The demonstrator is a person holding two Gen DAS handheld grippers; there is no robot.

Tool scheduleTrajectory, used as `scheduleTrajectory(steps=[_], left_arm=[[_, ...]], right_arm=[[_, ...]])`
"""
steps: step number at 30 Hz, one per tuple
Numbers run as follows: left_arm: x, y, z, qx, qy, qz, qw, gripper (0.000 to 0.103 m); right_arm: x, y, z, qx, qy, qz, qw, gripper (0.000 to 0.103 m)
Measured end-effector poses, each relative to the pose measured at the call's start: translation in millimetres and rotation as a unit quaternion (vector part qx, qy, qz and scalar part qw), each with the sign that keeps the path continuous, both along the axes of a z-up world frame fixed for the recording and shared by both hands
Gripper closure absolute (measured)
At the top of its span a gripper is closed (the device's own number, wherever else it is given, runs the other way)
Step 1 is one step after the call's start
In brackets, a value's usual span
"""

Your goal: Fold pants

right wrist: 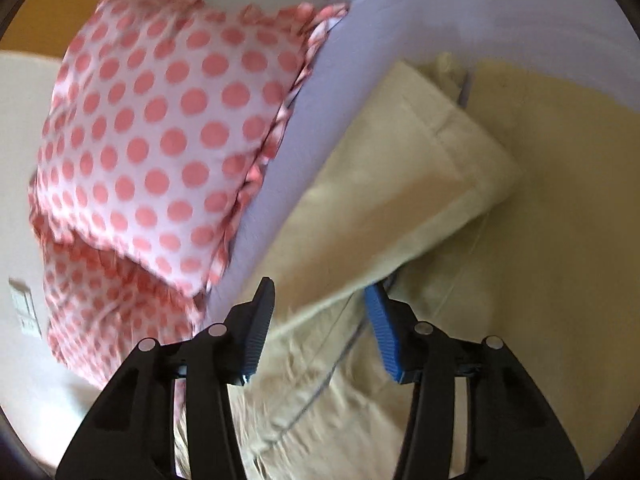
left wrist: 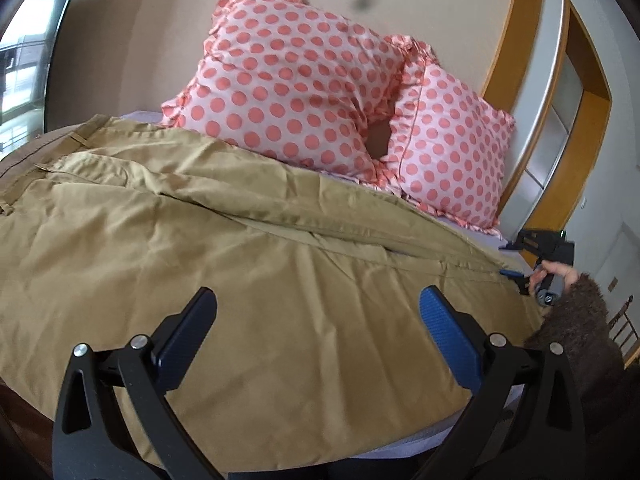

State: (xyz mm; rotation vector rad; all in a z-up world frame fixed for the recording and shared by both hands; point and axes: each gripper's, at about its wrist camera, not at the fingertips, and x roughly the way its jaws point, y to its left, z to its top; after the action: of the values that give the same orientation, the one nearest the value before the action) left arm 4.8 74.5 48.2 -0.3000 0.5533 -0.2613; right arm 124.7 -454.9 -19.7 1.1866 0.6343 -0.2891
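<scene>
A: Where do we stand with the pants?

B: They lie spread across the bed, just in front of the two spotted pillows. From our left wrist camera the waistband sits at the far left and the legs run off to the right, so we judge the long axis goes across the bed, roughly parallel to the row of pillows.

A: And our grippers?

B: Our left gripper hangs over the near leg with its fingers wide apart, holding nothing. Our right gripper is at the leg ends; its fingers are also apart, with a hem end of the cloth lying between them but not pinched. That view is blurred, so we cannot say whether either finger touches the fabric.

A: How will the cloth behave?

B: We take it for a light woven cotton, soft and limp. It already shows creases and one leg lies partly over the other, so it will sag and bunch wherever we lift it from one point only. It should not slip much against the ribbed blue pads.

A: So where do we take hold?

B: At the stiffer parts, we think: the stitched hem on the right, the waistband on the left. Those doubled edges give the fingers something firm, and holding both ends keeps the length taut while we bring one end over to the other.
</scene>
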Motion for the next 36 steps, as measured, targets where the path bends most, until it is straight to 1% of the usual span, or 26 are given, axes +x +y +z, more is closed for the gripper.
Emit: scheduleTrajectory(steps=[1,2,4,6,7,10,11,12,14,16,19,20,23,25,27,28,29,30,31,32,33,35,36], left_arm=[[0,2,2,-0.004,-0.002,-0.002,1.0,0.002],[1,3,4,-0.01,-0.004,-0.006,0.9999,0.002],[4,6,9,-0.019,-0.01,-0.016,0.9997,0.002],[9,13,18,-0.027,-0.016,-0.023,0.9992,0.002],[12,18,22,-0.032,-0.017,-0.025,0.999,0.002],[27,38,38,-0.048,-0.011,-0.013,0.9987,0.002],[33,45,42,-0.053,-0.008,-0.008,0.9985,0.002],[44,53,46,-0.06,-0.002,-0.003,0.9982,0.002],[67,65,50,-0.071,0.022,0.006,0.9972,0.002],[94,75,49,-0.088,0.051,0.012,0.9947,0.002],[147,86,42,-0.112,0.108,0.019,0.9876,0.002],[156,88,40,-0.114,0.118,0.024,0.9862,0.002],[205,93,31,-0.109,0.16,0.054,0.9796,0.003],[233,94,23,-0.097,0.187,0.074,0.9747,0.009],[262,98,15,-0.087,0.211,0.094,0.9691,0.019],[272,100,10,-0.085,0.22,0.106,0.966,0.029],[281,104,5,-0.084,0.226,0.115,0.9636,0.048],[285,107,1,-0.089,0.229,0.121,0.9619,0.086],[285,113,-2,-0.101,0.232,0.125,0.9595,0.097],[280,117,-3,-0.117,0.23,0.126,0.9579,0.096],[263,120,3,-0.126,0.205,0.124,0.9627,0.097],[229,119,21,-0.103,0.164,0.117,0.9742,0.097],[196,120,33,-0.094,0.133,0.113,0.9801,0.097]], right_arm=[[0,-3,-4,0.001,-0.001,-0.008,1.0,0.083],[1,-5,-7,-0.004,0.002,-0.01,1.0,0.099],[-2,-9,-13,-0.003,-0.013,-0.008,1.0,0.101],[-17,-12,-9,0.0,-0.057,-0.012,0.998,0.101],[-31,-12,-1,-0.015,-0.084,-0.011,0.996,0.101],[-64,-11,12,-0.049,-0.121,-0.015,0.991,0.101],[-76,-11,13,-0.054,-0.128,-0.016,0.99,0.101],[-89,-11,12,-0.049,-0.141,-0.013,0.989,0.101],[-109,-12,13,-0.042,-0.175,-0.007,0.984,0.101],[-128,-10,19,-0.055,-0.199,-0.005,0.979,0.101],[-140,-9,24,-0.06,-0.216,-0.004,0.975,0.101],[-136,-7,27,-0.058,-0.218,-0.003,0.974,0.101],[-136,-9,30,-0.057,-0.223,0.0,0.973,0.101],[-135,-9,29,-0.056,-0.224,0.0,0.973,0.101],[-136,-10,28,-0.056,-0.224,0.001,0.973,0.101],[-136,-10,27,-0.056,-0.224,0.002,0.973,0.101],[-134,-10,27,-0.056,-0.223,0.002,0.973,0.101],[-133,-11,26,-0.056,-0.222,0.003,0.974,0.101],[-132,-13,25,-0.052,-0.223,0.004,0.974,0.101],[-130,-13,25,-0.052,-0.224,0.007,0.973,0.101],[-130,-14,27,-0.054,-0.225,0.008,0.973,0.101],[-133,-18,30,-0.058,-0.229,0.009,0.972,0.101],[-137,-19,31,-0.058,-0.232,0.007,0.971,0.101]])
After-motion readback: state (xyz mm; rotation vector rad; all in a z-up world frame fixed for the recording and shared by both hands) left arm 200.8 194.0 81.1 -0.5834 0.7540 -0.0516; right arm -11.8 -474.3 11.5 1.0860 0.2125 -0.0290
